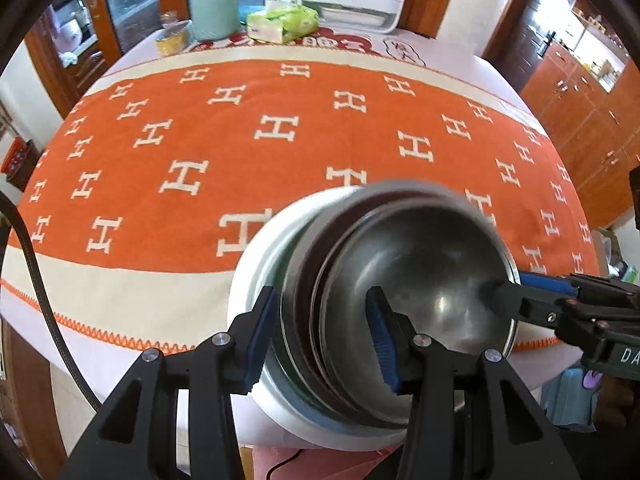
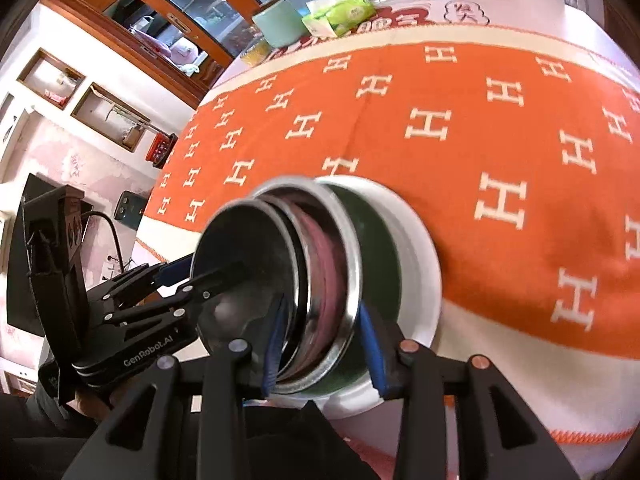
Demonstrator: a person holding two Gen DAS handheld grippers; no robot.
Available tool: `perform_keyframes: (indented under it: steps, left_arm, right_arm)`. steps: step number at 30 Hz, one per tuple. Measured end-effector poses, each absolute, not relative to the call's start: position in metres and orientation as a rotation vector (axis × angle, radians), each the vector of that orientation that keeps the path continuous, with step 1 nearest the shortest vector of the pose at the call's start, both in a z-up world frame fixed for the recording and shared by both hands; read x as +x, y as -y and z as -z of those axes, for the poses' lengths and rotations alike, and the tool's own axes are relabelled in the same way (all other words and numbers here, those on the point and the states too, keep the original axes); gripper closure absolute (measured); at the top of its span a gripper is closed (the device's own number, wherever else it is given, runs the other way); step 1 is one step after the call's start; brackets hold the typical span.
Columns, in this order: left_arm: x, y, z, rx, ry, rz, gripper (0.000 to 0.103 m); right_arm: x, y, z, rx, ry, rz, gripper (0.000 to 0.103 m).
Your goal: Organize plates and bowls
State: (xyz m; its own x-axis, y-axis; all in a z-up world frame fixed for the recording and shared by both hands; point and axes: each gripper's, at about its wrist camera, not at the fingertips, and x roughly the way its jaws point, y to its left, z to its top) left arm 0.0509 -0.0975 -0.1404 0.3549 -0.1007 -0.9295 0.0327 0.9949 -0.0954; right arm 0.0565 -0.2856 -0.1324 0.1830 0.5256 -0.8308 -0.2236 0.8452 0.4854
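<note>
Left tool (image 1: 320, 336) clamps rims of nested round steel bowls (image 1: 416, 280) | right tool (image 2: 324, 344) clamps opposite rims | stack tilted in white bowl (image 2: 416, 240) | orange H-patterned counter cloth (image 1: 240, 140)

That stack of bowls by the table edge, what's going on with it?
A person is working on it with a hand-held gripper in each hand. The stack of metal bowls sits nested in a white bowl on the orange cloth. The left hand-held gripper straddles the stack's rims on one side, and the right hand-held gripper straddles them on the opposite side. Whether the pads are actually pressing is unclear.
</note>
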Motion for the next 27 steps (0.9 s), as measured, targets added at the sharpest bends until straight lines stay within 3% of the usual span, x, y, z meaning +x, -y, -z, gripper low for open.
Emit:
perform_keyframes:
  steps: [14,16,18,20,23,27]
  left_arm:
    - [0.056,0.102,0.063,-0.067,-1.086,0.09,0.056]
    - [0.054,0.105,0.049,-0.065,-1.071,0.098,0.05]
    - [0.051,0.108,0.035,-0.055,-1.054,0.121,0.043]
    - [0.045,0.113,0.023,-0.038,-1.037,0.145,0.042]
    - [0.036,0.123,0.007,0.002,-1.023,0.173,0.039]
    - [0.023,0.13,-0.011,0.026,-0.978,0.195,0.027]
  right_arm:
    - [0.042,0.29,0.061,0.106,-1.064,-0.512,0.065]
    - [0.037,0.291,0.048,0.096,-1.036,-0.496,0.064]
    - [0.029,0.293,0.035,0.094,-1.003,-0.483,0.056]
    - [0.019,0.295,0.022,0.095,-0.965,-0.463,0.047]
    - [0.008,0.295,0.005,0.11,-0.934,-0.439,0.043]
    - [-0.003,0.295,-0.011,0.141,-0.915,-0.394,0.034]
